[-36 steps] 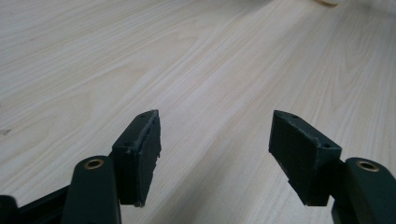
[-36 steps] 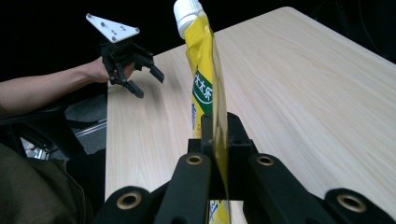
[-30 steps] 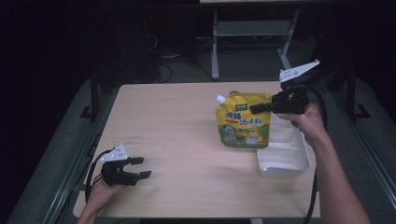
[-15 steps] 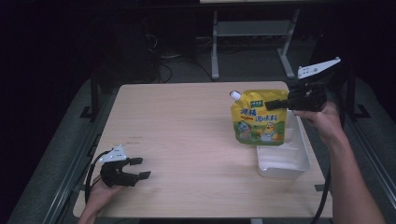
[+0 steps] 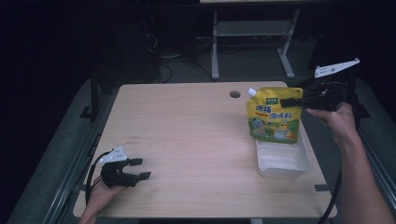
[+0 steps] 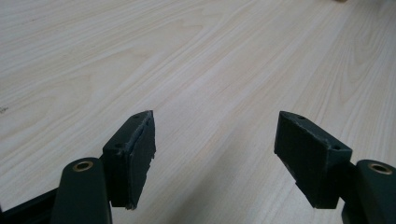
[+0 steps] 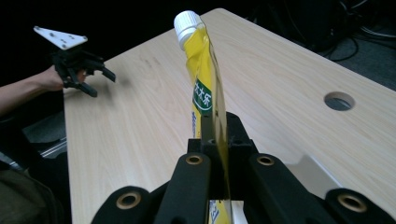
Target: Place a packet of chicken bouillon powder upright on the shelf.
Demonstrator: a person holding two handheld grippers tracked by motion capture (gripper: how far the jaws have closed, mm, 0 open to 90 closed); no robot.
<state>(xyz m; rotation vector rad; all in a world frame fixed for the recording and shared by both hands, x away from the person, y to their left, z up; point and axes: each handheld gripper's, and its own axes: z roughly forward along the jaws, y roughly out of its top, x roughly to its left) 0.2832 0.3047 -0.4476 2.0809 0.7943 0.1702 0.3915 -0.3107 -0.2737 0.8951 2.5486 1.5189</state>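
Aloft: right gripper (image 5: 286, 101) clamps yellow pouch (image 5: 273, 116) above white tray (image 5: 283, 165) | left gripper (image 5: 140, 168) jaws spread wide, empty, resting on table (image 5: 187, 126).

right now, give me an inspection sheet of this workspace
surface: pale wood table, round hole near far edge
job's things: yellow spouted pouch held up over white tray
clutter: nothing seen
grippers: right tongs shut on pouch's top edge; left tongs open, nothing between them, low at near left corner
cables: black cable trails from right tongs
surroundings: dark room, metal frame behind table
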